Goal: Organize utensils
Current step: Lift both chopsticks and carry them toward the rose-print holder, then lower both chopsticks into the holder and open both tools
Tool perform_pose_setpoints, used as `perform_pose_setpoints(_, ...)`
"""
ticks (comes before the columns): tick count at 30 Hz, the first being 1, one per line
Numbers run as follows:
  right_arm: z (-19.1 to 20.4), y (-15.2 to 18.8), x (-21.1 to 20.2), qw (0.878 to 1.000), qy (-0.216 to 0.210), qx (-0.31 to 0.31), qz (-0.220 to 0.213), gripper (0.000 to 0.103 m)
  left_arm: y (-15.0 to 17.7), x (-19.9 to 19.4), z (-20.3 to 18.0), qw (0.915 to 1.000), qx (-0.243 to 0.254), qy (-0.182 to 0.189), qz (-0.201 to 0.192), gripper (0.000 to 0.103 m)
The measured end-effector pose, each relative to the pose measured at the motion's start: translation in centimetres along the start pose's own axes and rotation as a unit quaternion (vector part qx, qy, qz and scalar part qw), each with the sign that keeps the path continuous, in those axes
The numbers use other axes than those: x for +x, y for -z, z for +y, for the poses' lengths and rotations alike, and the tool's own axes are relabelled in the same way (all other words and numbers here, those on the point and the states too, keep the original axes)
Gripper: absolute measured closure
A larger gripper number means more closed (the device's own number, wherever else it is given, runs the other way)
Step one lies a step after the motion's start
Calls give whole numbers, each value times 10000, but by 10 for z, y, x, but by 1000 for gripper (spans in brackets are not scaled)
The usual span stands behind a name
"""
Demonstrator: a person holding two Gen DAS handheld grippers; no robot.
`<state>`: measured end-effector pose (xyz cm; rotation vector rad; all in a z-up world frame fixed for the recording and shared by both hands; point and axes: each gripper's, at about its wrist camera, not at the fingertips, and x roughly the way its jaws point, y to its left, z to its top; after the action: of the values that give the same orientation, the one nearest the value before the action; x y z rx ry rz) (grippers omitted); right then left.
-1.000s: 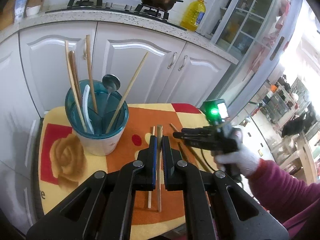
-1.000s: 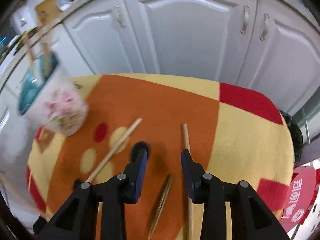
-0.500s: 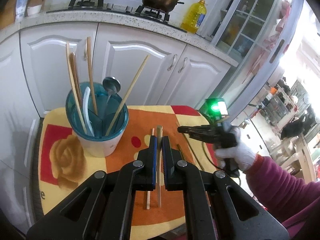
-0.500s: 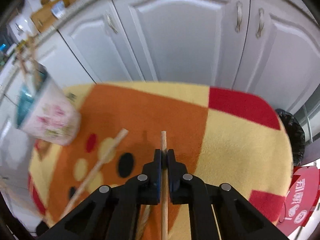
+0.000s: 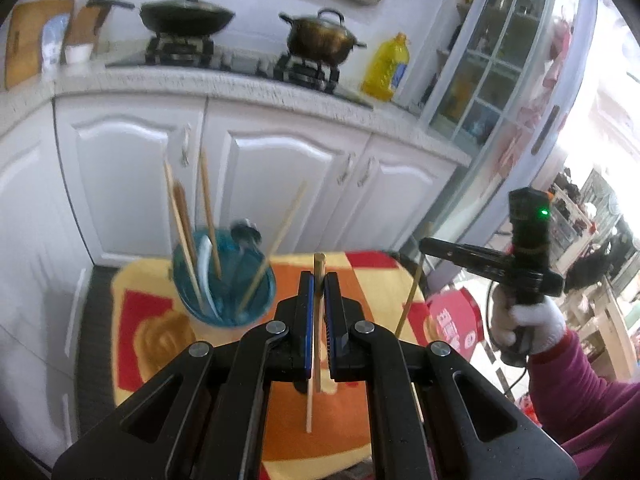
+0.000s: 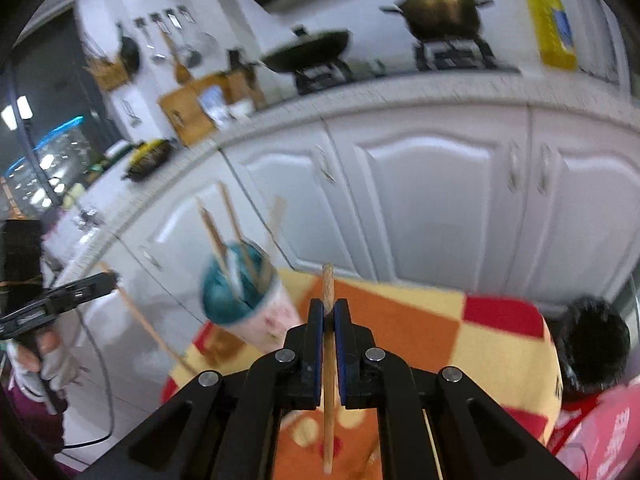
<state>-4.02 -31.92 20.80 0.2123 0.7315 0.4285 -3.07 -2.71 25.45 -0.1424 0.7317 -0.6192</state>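
White cabinets (image 5: pixel 280 184), far. Orange-yellow mat (image 5: pixel 372 280), near. Teal utensil holder (image 5: pixel 224 300), left on mat, chopsticks standing inside. Left gripper (image 5: pixel 319 296): clamped on darker chopstick (image 5: pixel 319 268). Right gripper (image 6: pixel 328 316): clamped on pale chopstick (image 6: pixel 328 284), above mat.

White cabinet doors (image 5: pixel 276 184) run along under a speckled counter (image 5: pixel 224 84). On the stove (image 5: pixel 240 62) sit a black wok (image 5: pixel 186 14) and a brown pot (image 5: pixel 320 38). A yellow oil bottle (image 5: pixel 386 66) stands beside them. A glass-door cupboard (image 5: pixel 492 64) stands at the right. Bright light comes in past it.
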Motion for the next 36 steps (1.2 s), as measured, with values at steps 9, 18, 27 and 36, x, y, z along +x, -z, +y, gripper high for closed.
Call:
perform_pose_setpoints(9,64,-80,-31,9933,-617,-433,-877,98,-60,-41,14,9943,192,-608,-856,100)
perform_pose_setpoints(18,106,-124,21,9917,-549,-573,-1008,98,-78,-13,38,9863,396,-1329,-899,100)
perform_pose_setpoints(27,97,-88,111,9981,-268,-445,-336,98,-43,47,64,9875,196,-1537,-300,100)
perform_pose_setpoints(36,57,-72,151,9991,-276,191,239,97,-26,75,79,9873,-64,-1588,-46,99)
